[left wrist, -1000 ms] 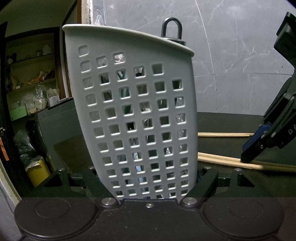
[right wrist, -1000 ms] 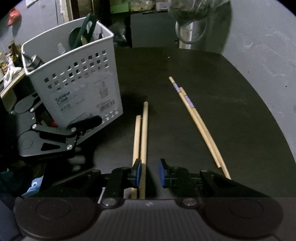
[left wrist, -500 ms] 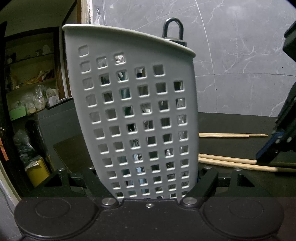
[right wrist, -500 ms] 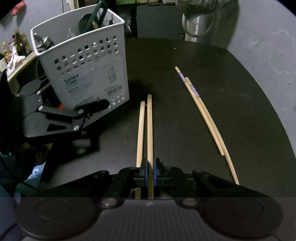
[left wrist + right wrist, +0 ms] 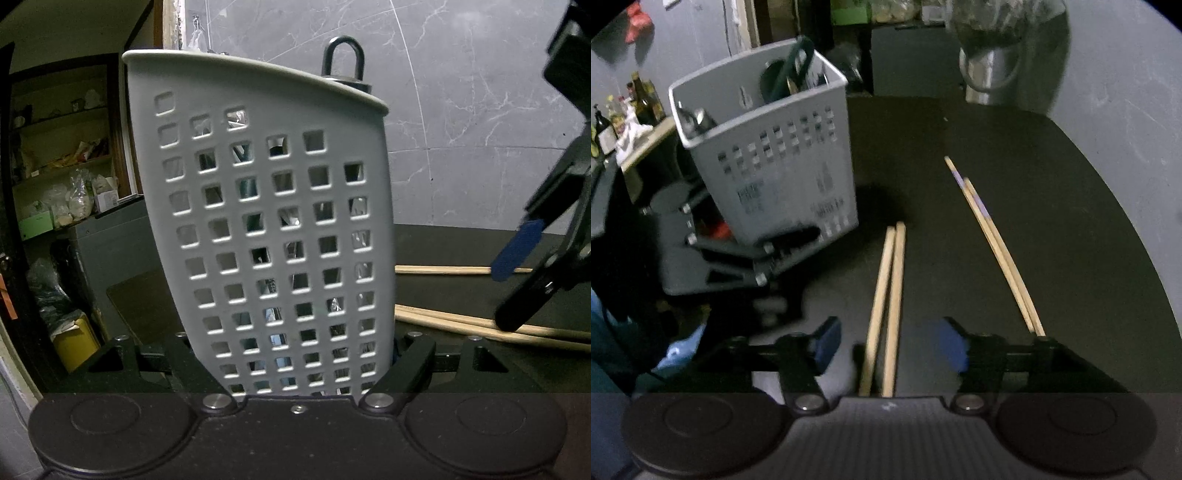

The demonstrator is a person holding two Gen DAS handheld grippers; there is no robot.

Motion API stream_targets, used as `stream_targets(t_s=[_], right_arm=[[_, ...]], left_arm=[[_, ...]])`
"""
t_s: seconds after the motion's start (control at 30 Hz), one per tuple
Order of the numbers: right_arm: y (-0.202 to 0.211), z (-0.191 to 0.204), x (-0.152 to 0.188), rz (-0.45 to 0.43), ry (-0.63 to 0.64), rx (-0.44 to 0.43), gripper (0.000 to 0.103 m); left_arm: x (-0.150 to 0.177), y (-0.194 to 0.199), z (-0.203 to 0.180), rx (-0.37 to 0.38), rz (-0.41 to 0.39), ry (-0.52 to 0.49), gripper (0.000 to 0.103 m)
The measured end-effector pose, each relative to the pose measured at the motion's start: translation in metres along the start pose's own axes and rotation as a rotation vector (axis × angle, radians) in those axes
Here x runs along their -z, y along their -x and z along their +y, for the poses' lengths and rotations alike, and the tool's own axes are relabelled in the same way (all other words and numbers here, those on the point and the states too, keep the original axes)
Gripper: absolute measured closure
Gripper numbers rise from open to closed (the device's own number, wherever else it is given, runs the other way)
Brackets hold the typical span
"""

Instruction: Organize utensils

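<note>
Dark desk (image 5: 1015,155) fills both views, with a grey marbled wall (image 5: 461,110) behind it in my left view and cluttered shelves (image 5: 59,166) at the left edge of that frame.

My left tongs (image 5: 299,369) are pinching the grey basket (image 5: 280,229) low down, one finger on each side of its perforated wall, and the basket stands upright and fills the middle of the frame. In my right view the same basket (image 5: 768,155) sits at the upper left, the left tongs (image 5: 764,254) clamped to its bottom corner. Utensils stand inside it: a black loop handle (image 5: 343,59) pokes above the rim in the left view, and a dark green handle (image 5: 794,66) shows in the right view.

My right tongs (image 5: 886,347) are spreading, the blue pads (image 5: 823,343) well apart and blurred. One pair of chopsticks (image 5: 890,295) lies on the desk between them, running up the middle of the frame; neither pad touches the sticks. A second pair (image 5: 993,247) lies to the right, apart from the first and angled toward the upper left. From the left view, my right tongs (image 5: 517,280) hang at the right edge just above the near chopsticks (image 5: 443,321).
</note>
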State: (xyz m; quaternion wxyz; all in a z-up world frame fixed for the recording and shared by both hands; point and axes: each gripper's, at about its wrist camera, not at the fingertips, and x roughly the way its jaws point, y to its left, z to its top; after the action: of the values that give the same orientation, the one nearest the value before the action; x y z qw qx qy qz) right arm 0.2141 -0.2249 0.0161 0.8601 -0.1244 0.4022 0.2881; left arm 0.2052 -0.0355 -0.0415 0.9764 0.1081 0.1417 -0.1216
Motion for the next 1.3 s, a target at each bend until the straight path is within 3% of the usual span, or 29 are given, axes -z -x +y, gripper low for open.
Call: stream_targets(t_s=[0.17, 0.33, 0.53, 0.87, 1.13, 1.3], right_arm=[[-0.021, 0.011, -0.018, 0.061, 0.097, 0.004, 0.031], [-0.039, 0.017, -0.028, 0.167, 0.157, 0.022, 0.055], [-0.041, 0.017, -0.03, 0.195, 0.146, -0.022, 0.086], [-0.043, 0.015, -0.037, 0.222, 0.132, -0.027, 0.085], [-0.047, 0.013, -0.043, 0.224, 0.121, -0.027, 0.067], [-0.051, 0.011, -0.047, 0.228, 0.123, -0.044, 0.062]], left_arm=[[0.0, 0.0, 0.0, 0.001, 0.0, 0.0, 0.023], [0.0, 0.0, 0.003, 0.008, -0.003, 0.007, 0.023], [0.002, 0.0, 0.008, 0.016, -0.004, 0.015, 0.023], [0.003, 0.0, 0.009, 0.018, -0.005, 0.017, 0.023], [0.003, 0.0, 0.01, 0.018, -0.004, 0.018, 0.023], [0.005, -0.002, 0.012, 0.019, 0.0, 0.022, 0.023]])
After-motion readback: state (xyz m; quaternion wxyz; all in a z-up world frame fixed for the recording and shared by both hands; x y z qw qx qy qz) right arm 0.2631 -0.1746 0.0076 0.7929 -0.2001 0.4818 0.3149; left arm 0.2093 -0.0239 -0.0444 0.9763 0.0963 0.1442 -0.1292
